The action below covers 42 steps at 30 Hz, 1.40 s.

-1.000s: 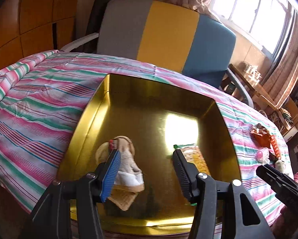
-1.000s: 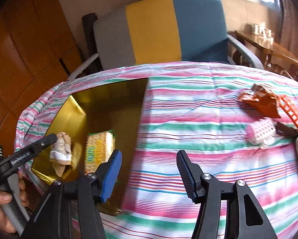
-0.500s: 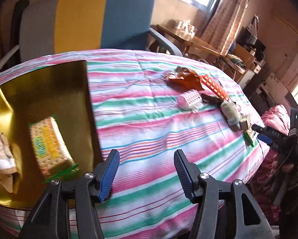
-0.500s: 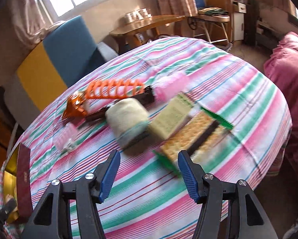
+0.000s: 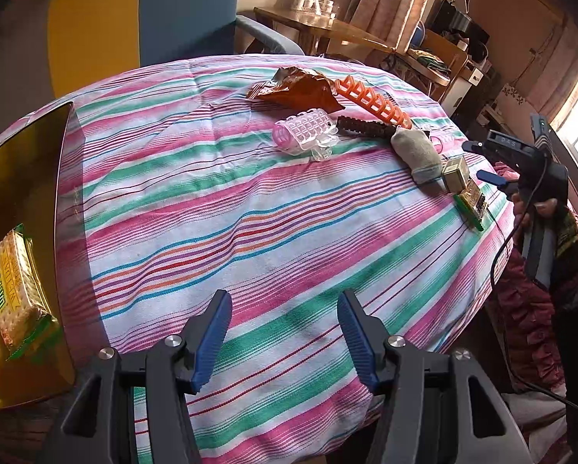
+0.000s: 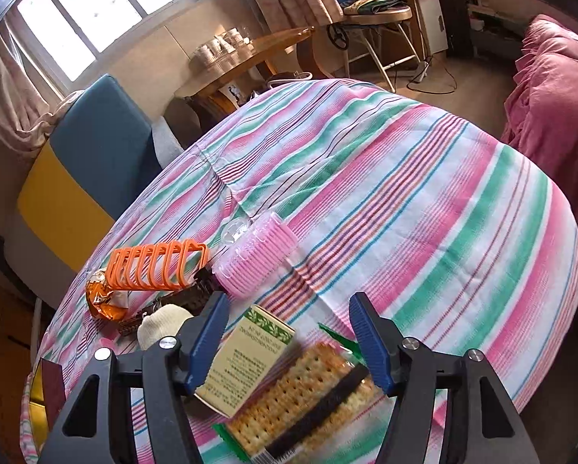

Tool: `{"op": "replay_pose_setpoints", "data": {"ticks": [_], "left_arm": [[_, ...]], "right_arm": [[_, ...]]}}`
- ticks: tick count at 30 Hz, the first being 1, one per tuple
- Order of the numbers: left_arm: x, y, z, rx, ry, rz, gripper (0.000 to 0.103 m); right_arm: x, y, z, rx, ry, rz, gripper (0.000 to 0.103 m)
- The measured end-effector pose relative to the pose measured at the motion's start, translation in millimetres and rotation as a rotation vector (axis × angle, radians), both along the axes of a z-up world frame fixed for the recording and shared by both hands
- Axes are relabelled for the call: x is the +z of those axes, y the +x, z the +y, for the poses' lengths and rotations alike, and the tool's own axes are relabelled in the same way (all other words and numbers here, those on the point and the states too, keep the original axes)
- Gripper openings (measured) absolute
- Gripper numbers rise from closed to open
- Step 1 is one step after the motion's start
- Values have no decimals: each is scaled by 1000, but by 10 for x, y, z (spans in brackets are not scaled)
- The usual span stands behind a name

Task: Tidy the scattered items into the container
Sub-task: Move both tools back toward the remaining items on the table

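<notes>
I am holding my left gripper (image 5: 283, 338) over the striped cloth (image 5: 250, 208) that is covering the counter, its jaws spread wide with nothing between them. Off to its left the gold tray (image 5: 14, 178) is sitting at the counter's edge, with one cracker packet (image 5: 12, 290) already lying inside it. The loose things are lying well apart from the tray, across the cloth: a brown snack wrapper (image 5: 300, 91), an orange comb (image 5: 372, 102), a black comb (image 5: 360, 127), a pink hair roller (image 5: 306, 133) and a grey rolled sock (image 5: 418, 154).

I am hovering my right gripper (image 6: 289, 336) over the far cluster, jaws released and empty. Between and beneath them are lying a small green-printed box (image 6: 246, 363) and a second cracker packet (image 6: 308, 398), side by side and touching. Just beyond, another pink roller (image 6: 256, 259) is lying beside the orange comb.
</notes>
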<state>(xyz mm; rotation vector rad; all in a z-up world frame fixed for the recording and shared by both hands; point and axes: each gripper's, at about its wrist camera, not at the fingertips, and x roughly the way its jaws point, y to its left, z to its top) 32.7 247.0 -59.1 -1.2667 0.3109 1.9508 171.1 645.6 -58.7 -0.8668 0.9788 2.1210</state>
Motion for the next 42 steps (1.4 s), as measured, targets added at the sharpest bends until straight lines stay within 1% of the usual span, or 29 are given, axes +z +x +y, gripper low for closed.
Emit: {"op": "replay_pose_setpoints", "data": {"ticks": [2, 4, 6, 7, 8, 9, 11, 12, 14, 19, 24, 27, 29, 31, 33, 36, 42], "left_arm": [[-16, -15, -6, 6, -5, -4, 58], [-26, -33, -19, 13, -5, -8, 58], [-33, -53, -35, 21, -1, -12, 58], [-36, -63, -44, 25, 0, -15, 58], [-39, -73, -52, 29, 2, -17, 58], [-38, -77, -64, 31, 5, -17, 58], [-34, -81, -87, 36, 12, -18, 58], [-33, -80, -102, 39, 16, -19, 58], [-32, -78, -134, 44, 22, -19, 58], [-35, -71, -226, 63, 35, -22, 58], [31, -62, -340, 79, 66, -21, 58], [72, -53, -342, 70, 86, -28, 58], [93, -47, -284, 50, 99, -41, 58], [110, -42, -173, 28, 119, -65, 58], [107, -30, -20, -2, 134, -98, 58], [139, 69, 223, -70, 128, -62, 58], [205, 274, 710, -210, 114, 18, 60]], "right_arm": [[-91, -155, 42, 37, -26, -16, 70], [-153, -288, -24, 99, -28, -31, 70], [-138, -339, -188, 145, 1, -24, 68], [-131, -365, -271, 169, 15, -20, 65], [-123, -391, -353, 192, 29, -16, 59], [-116, -416, -434, 215, 43, -12, 55], [-109, -390, -536, 221, 10, 21, 53], [-116, -384, -601, 233, -2, 33, 53], [-123, -391, -785, 266, 7, 29, 53], [-170, -514, -1306, 381, -42, 61, 53], [-203, -760, -1830, 513, -111, 94, 53], [-148, -779, -1980, 528, -138, 142, 53], [-65, -686, -1978, 507, -136, 173, 54], [14, -538, -1901, 475, -111, 180, 55], [66, -371, -1795, 433, -88, 178, 60], [83, -95, -1601, 361, -68, 162, 63], [40, 402, -1254, 235, -72, 140, 65]]}}
